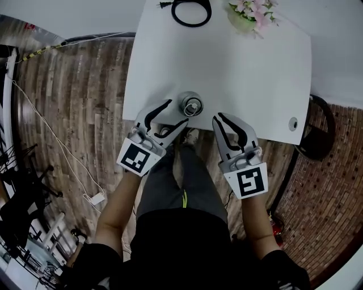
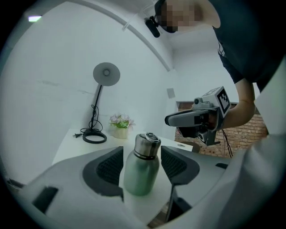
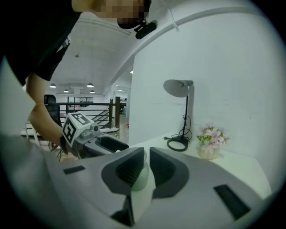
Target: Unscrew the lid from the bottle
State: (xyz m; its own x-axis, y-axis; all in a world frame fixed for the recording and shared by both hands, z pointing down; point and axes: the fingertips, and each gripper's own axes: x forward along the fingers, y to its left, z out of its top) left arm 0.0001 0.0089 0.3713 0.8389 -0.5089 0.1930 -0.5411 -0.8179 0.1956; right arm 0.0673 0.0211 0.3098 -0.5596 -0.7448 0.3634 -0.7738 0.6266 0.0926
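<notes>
Bottle (image 1: 191, 105) upright at counter (image 1: 249, 73) edge, just ahead of your left hand-held gripper (image 1: 177, 111), jaws apart, untouched; right hand-held gripper (image 1: 217, 120) nearly closed, empty, just beside.

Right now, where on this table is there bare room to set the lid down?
The widest bare patch of table lies between the bottle and the lamp base and flower pot at the far edge. Crowded: the near edge, where the left gripper and right gripper sit beside the bottle.
</notes>
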